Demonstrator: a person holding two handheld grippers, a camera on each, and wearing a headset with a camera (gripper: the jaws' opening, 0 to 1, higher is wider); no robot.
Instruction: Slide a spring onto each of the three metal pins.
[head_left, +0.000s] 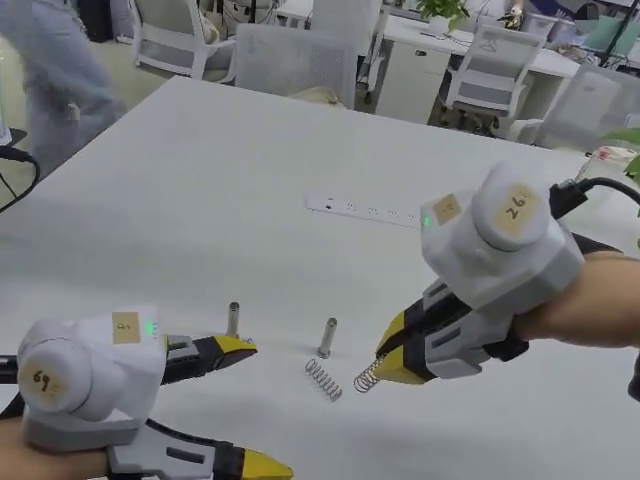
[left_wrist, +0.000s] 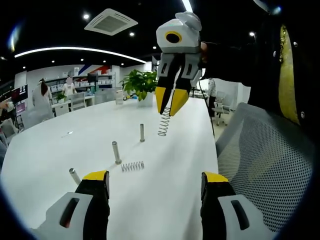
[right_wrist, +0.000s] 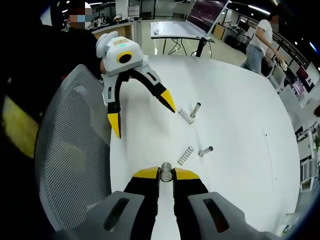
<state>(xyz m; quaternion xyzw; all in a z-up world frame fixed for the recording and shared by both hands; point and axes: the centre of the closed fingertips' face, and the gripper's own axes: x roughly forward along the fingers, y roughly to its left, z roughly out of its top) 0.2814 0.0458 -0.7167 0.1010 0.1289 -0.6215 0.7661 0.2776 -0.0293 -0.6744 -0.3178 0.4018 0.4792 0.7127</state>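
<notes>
My right gripper (head_left: 385, 368) (right_wrist: 166, 175) is shut on a small steel spring (head_left: 367, 379) (left_wrist: 164, 125), which hangs from its tips just above the white table (head_left: 200, 200). Two upright metal pins (head_left: 233, 320) (head_left: 327, 338) stand in front of me; in the left gripper view a third pin (left_wrist: 142, 132) stands beyond them. A loose spring (head_left: 323, 379) (left_wrist: 132, 166) lies by the middle pin. Another spring (right_wrist: 186, 116) lies beside the pin nearest my left gripper (head_left: 250, 405) (left_wrist: 155, 177), which is open and holds nothing.
A white power strip (head_left: 365, 210) lies further back on the table. Office chairs (head_left: 290, 60) stand along the far edge, and a mesh chair (left_wrist: 270, 165) is close by the near edge. A potted plant (left_wrist: 140, 82) stands at one end.
</notes>
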